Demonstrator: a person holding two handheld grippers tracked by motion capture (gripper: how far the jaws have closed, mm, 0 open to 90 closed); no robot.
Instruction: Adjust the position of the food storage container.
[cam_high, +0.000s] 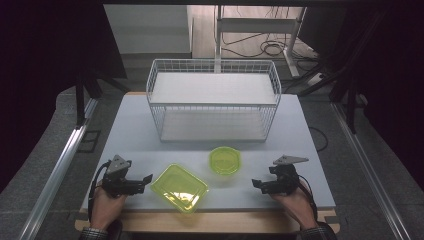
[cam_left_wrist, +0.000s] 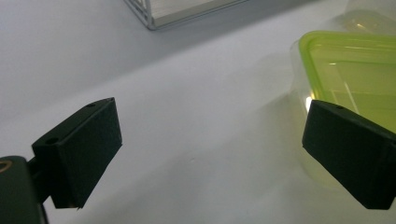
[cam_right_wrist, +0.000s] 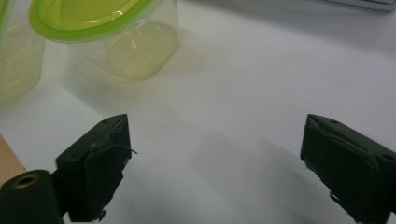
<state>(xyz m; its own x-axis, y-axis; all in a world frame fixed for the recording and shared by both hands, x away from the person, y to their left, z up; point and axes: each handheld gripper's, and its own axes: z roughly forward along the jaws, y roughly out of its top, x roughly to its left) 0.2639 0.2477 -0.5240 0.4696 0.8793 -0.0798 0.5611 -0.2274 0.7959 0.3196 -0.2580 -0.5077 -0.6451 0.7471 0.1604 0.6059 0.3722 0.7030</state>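
A pale grey counter (cam_high: 135, 130) with a wooden front edge stands on a grey floor (cam_high: 45, 140). Black drapes (cam_high: 45, 45) darken both sides, and behind it, cables (cam_high: 265, 47) lie under a white desk frame (cam_high: 260, 25).

On the pale table (cam_high: 135, 125) a white wire basket (cam_high: 213, 100) stood at the far middle, and nearer the person lay two clear boxes with green lids: a rectangular box (cam_high: 179, 187) set at a slant and a small round box (cam_high: 225, 160) just beyond its right corner. The left gripper (cam_high: 146, 178) rested low beside the rectangular box with its jaws apart and pointing at it, while the right gripper (cam_high: 256, 184), held the same way, pointed left from well apart of both boxes.
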